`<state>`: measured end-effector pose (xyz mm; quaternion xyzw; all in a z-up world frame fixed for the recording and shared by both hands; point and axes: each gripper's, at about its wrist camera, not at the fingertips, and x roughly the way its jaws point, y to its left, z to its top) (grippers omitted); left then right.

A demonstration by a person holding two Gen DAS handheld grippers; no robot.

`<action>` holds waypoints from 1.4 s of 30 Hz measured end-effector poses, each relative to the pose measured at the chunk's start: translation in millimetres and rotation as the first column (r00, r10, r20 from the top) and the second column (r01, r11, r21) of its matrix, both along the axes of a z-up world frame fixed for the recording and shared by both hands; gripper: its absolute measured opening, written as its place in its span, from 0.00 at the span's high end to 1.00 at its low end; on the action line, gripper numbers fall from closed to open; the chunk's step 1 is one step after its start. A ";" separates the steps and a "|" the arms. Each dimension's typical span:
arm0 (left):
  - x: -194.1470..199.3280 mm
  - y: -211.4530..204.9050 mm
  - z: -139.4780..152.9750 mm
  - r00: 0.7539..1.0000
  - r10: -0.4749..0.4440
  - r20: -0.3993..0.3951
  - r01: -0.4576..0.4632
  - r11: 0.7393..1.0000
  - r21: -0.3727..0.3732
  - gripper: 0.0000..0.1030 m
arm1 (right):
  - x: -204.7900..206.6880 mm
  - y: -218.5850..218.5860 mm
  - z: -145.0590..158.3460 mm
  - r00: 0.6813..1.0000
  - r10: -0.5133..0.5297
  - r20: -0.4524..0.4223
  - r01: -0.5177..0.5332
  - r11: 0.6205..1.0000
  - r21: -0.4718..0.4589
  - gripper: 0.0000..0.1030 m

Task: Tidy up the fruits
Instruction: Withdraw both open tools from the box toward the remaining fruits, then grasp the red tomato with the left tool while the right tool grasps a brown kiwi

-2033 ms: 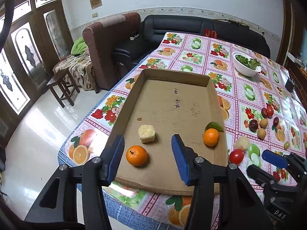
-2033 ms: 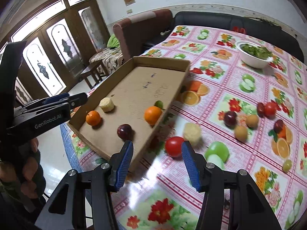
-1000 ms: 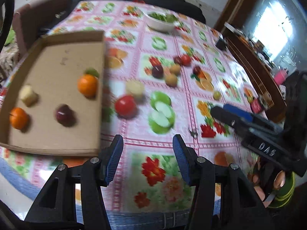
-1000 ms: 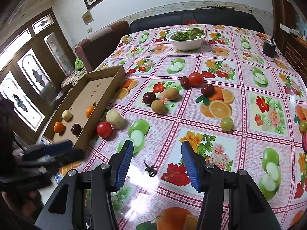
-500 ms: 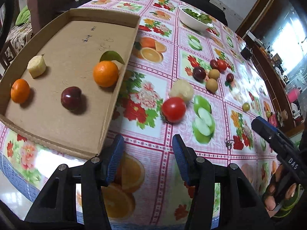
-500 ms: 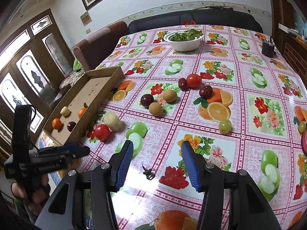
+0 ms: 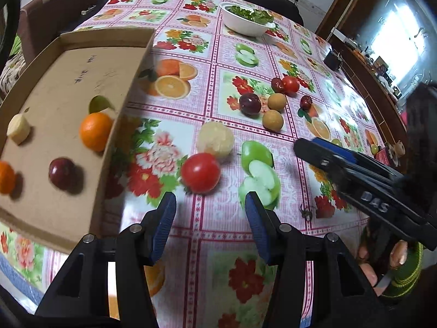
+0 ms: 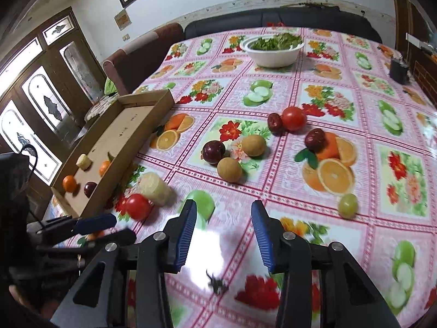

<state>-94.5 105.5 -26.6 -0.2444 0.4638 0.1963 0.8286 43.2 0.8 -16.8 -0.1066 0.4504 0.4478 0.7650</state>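
A cardboard tray (image 7: 114,125) (image 8: 131,153) at the table's left holds two oranges (image 7: 95,131), a dark plum (image 7: 61,173) and a pale peeled fruit (image 7: 18,129). On the tablecloth lie a red tomato (image 7: 200,172) (image 8: 138,206), a pale peeled fruit (image 7: 215,138) (image 8: 154,188), a plum (image 8: 213,151), brown round fruits (image 8: 229,169), dates (image 8: 315,138), another tomato (image 8: 293,118) and a green grape (image 8: 347,205). My left gripper (image 7: 210,216) is open just short of the near tomato. My right gripper (image 8: 224,229) is open and empty over the tablecloth.
A white bowl of greens (image 8: 273,50) stands at the far end. A dark small object (image 8: 398,67) sits at the far right. A small dark insect-like thing (image 8: 217,283) lies near the front. Sofas and a door are beyond the table.
My left gripper has moved closer to the red tomato, which now sits just ahead of its fingers. My right gripper has moved forward and lower over the table. Both stay open.
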 end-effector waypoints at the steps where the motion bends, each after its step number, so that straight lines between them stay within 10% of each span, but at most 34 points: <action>1: 2.8 1.0 -0.9 1.000 -0.001 -0.002 0.001 1.000 0.002 0.50 | 2.9 5.9 -4.4 1.000 0.000 -0.004 0.000 1.000 -0.009 0.58; 9: 22.3 11.0 -11.7 1.000 0.014 -0.023 -0.013 0.999 0.032 0.50 | 20.4 37.0 -25.4 1.000 0.012 -0.021 -0.012 0.999 -0.040 0.59; 13: 25.7 14.0 -12.2 1.000 0.014 -0.023 -0.013 0.999 0.053 0.70 | 24.6 46.6 -29.7 1.000 0.020 -0.012 -0.020 0.999 -0.046 0.71; 23: 10.6 4.9 2.5 1.000 0.022 0.000 -0.022 0.996 0.088 0.70 | 15.1 27.8 -11.3 1.000 0.019 -0.009 -0.019 1.000 0.001 0.79; 25: 5.8 1.7 8.2 1.000 0.029 0.007 -0.029 0.994 0.102 0.70 | 10.6 21.0 -4.4 1.000 0.020 -0.009 -0.020 1.000 0.019 0.93; 42: -13.6 -6.3 18.0 0.999 0.031 0.029 -0.034 0.994 0.102 0.70 | -25.5 -6.3 -21.1 0.994 0.087 -0.061 -0.087 0.996 -0.009 0.71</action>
